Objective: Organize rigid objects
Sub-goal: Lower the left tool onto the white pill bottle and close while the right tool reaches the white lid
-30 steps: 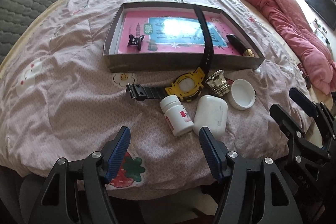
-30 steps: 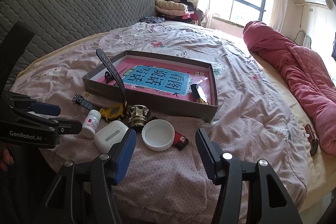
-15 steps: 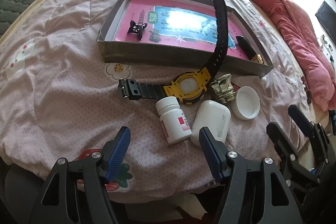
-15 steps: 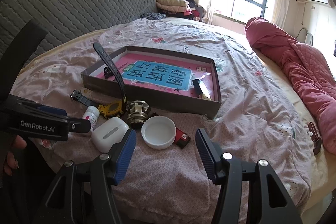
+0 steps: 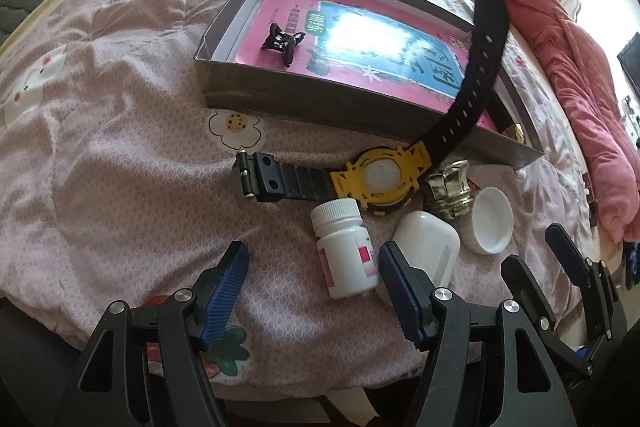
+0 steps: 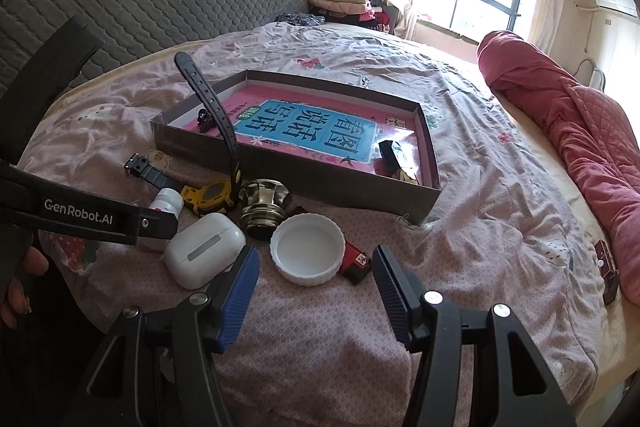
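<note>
**Hovering over the clutter on the bed**

From the left wrist, the left gripper (image 5: pixel 314 279) is seen with jaws apart, nothing held; a white pill bottle (image 5: pixel 346 247) lies just ahead between them, the yellow watch (image 5: pixel 378 179) and the box (image 5: pixel 320 99) beyond.

From the right wrist, the right gripper (image 6: pixel 316 287) is likewise spread and empty, the white lid (image 6: pixel 307 249) just ahead, the earbud case (image 6: pixel 204 249) beside its left finger.

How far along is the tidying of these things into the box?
Done: a black clip and a dark tube lie in the box. In hand: nothing; both tongs, left and right, are open and empty. Left on the bed: watch, pill bottle, earbud case, lid, brass knob.
</note>
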`<state>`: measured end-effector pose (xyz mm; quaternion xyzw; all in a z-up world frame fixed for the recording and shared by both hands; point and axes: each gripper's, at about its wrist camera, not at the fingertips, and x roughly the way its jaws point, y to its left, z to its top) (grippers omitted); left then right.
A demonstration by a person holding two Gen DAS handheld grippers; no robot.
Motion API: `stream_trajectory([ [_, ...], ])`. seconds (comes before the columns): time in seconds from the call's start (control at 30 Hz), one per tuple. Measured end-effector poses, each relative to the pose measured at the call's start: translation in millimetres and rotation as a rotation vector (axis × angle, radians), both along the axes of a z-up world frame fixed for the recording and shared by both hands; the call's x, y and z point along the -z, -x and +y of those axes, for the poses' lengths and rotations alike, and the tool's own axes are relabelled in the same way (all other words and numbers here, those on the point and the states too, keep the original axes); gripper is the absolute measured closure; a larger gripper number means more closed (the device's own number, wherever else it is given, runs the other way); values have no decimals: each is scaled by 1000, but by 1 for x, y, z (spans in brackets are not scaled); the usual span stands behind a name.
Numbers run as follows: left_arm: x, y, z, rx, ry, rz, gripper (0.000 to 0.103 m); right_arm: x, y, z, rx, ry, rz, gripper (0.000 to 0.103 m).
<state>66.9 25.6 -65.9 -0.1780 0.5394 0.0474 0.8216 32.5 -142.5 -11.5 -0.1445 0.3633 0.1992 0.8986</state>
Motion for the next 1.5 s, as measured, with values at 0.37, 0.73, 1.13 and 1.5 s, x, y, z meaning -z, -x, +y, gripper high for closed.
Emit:
stream_trajectory([
  [0.37,9,-11,-11,43,-84,14,46,15,-5,10,-46,61,-8,45],
  [0.73,10,-15,-8,72,-89,-15,62,22,-22,11,-34,53,14,44],
  [1.13,10,-14,-5,84,-69,-53,67,33,-30,20,-44,91,32,42],
  [1.5,7,-7,1,86,-33,-75,76,28,-39,5,-11,32,40,53],
])
